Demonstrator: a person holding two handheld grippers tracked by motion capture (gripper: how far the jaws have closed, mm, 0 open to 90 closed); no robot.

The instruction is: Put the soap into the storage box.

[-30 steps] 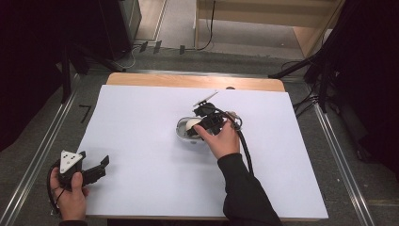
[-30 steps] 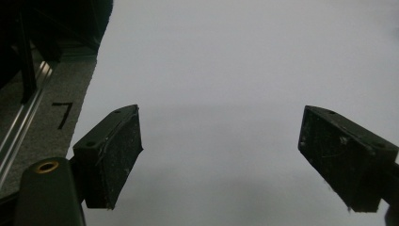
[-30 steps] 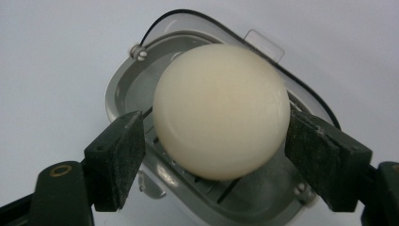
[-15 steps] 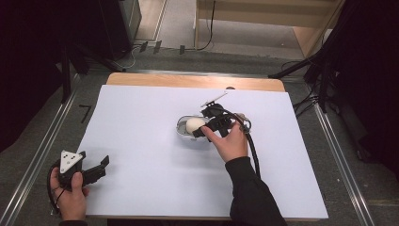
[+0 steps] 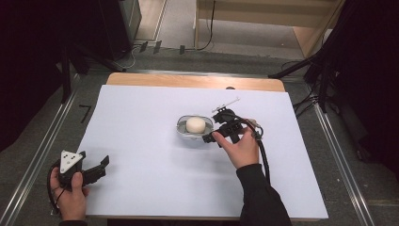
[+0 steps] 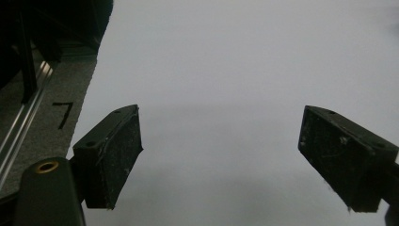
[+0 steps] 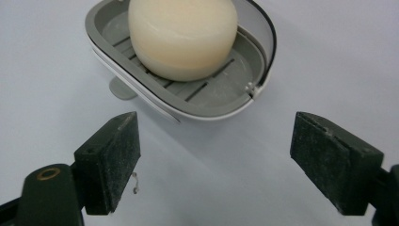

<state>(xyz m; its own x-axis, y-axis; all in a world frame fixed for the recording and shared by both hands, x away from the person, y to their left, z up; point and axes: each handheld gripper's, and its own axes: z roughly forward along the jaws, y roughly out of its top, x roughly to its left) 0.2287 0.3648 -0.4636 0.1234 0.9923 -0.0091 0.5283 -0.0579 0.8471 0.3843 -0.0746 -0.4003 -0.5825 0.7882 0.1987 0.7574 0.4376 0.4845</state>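
A cream round soap bar [image 5: 195, 124] [image 7: 182, 35] lies in a grey and white oval soap dish [image 5: 183, 131] [image 7: 214, 101] near the middle of the white table. My right gripper [image 5: 211, 132] [image 7: 214, 165] sits just right of the dish, open, its jaws wide apart with nothing between them; the dish lies just beyond the jaw tips. My left gripper [image 5: 101, 165] [image 6: 219, 160] rests at the table's front left corner, open and empty, pointing across bare white surface.
The white table sheet [image 5: 141, 103] has a wooden strip [image 5: 193, 81] along its far edge. Metal rails [image 5: 28, 165] run along both sides on grey floor. A black mark [image 6: 63, 113] is on the floor left of the sheet. A cable [image 5: 263, 155] trails from my right gripper.
My right gripper has drawn back to the right, away from the dish, leaving the soap uncovered in it. The left gripper has stayed put.
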